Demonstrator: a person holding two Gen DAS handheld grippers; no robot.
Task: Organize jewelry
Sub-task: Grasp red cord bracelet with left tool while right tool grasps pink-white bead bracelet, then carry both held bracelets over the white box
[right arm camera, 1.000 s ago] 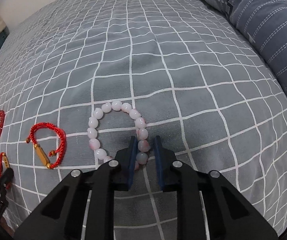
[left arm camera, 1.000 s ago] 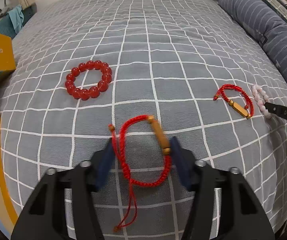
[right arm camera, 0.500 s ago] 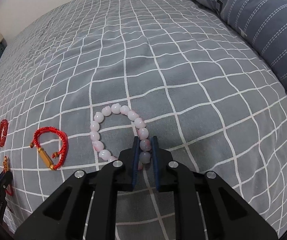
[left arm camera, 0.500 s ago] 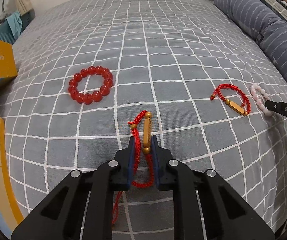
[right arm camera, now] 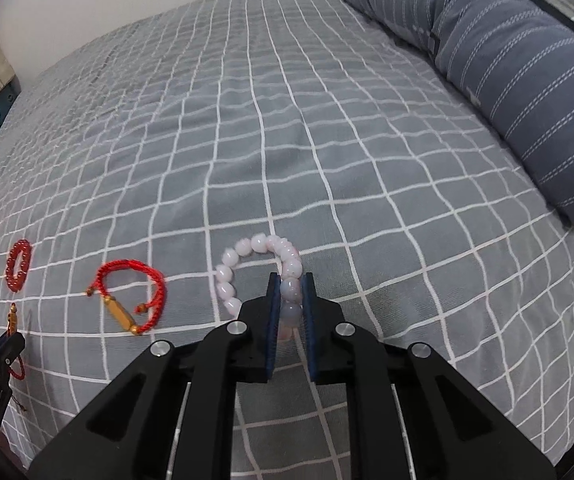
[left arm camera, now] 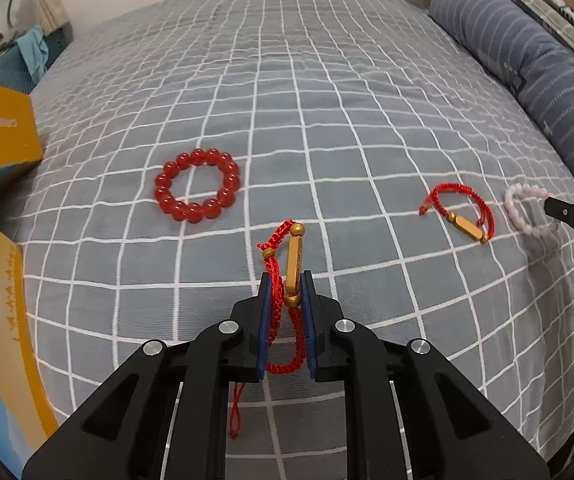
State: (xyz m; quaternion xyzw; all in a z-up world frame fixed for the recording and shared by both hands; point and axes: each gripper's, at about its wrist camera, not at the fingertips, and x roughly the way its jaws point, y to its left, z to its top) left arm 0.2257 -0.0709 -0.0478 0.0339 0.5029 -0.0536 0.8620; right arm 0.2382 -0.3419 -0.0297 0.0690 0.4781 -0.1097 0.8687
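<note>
The left gripper is pinching a red cord bracelet with a gold bar; the right gripper is clamping a pink bead bracelet. A glossy red bead bracelet and a second cord bracelet are lying unsorted on the checked bedspread.

A red string bracelet with a gold bar is sticking up, pinched (its tail is hanging down). A pink bead bracelet is being squeezed near the bed's right edge. A red bead bracelet and another red string bracelet are lying flat.
</note>
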